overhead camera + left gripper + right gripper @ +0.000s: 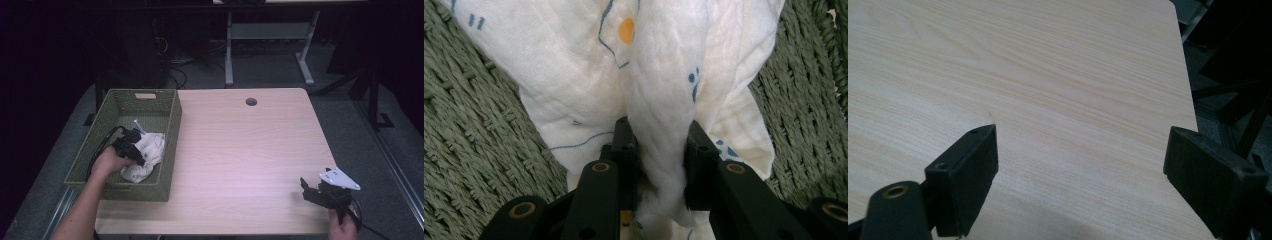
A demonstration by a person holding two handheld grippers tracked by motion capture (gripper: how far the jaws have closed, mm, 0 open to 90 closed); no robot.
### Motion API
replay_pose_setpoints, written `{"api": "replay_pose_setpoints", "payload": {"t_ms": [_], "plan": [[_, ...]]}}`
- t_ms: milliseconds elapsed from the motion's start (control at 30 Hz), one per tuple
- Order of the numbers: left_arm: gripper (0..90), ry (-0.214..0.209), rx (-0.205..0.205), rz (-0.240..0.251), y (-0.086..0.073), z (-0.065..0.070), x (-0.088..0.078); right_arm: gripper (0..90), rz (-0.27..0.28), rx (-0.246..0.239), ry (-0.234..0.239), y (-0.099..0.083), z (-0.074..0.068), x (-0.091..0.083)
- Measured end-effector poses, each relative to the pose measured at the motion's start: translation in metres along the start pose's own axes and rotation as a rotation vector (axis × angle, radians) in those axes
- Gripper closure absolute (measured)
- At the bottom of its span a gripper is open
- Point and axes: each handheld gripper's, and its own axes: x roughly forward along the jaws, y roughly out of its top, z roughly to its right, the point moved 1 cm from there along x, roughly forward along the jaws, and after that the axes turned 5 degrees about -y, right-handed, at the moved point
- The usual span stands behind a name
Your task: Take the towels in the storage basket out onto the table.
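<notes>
One white cloth (589,75), printed with thin blue lines, small blue marks and an orange dot, lies crumpled inside a green woven basket (170,125). The basket sits on the left part of a pale wooden table (250,150), its near corner hanging a little past the table's left edge. In the left gripper view, a thick fold of the cloth is pinched between the two black jaws of the left gripper (659,150), which are closed onto it, with the basket's woven floor showing on both sides. From the high view, the left gripper (134,148) reaches down into the basket over the cloth (147,155), held by the person's left hand (109,162), with its black cable looping over the basket's left side.

Well apart from the basket, near the table's front right corner, the right gripper (312,192) is held by the right hand (344,227), a grey three-cornered plate on top. In the right gripper view, the right gripper (1080,175) has its jaws spread wide, with bare wood between them.

Beyond the table, on grey floor, stand the legs of another desk (265,45).
</notes>
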Motion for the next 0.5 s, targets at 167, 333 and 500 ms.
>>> {"api": "replay_pose_setpoints", "payload": {"t_ms": [167, 333, 500], "plan": [[73.4, -0.025, -0.034, 0.053, -0.003, -0.005, -0.011, 13.9, -0.001, 0.011, 0.003, -0.002, 0.003, 0.001], [73.4, -0.062, -0.079, 0.136, -0.009, -0.009, -0.026, 13.9, 0.0, 0.019, 0.005, -0.001, 0.004, 0.0], [73.3, -0.131, -0.097, 0.214, -0.015, -0.009, -0.037, 13.9, 0.011, 0.028, 0.001, -0.001, 0.007, -0.002]]}}
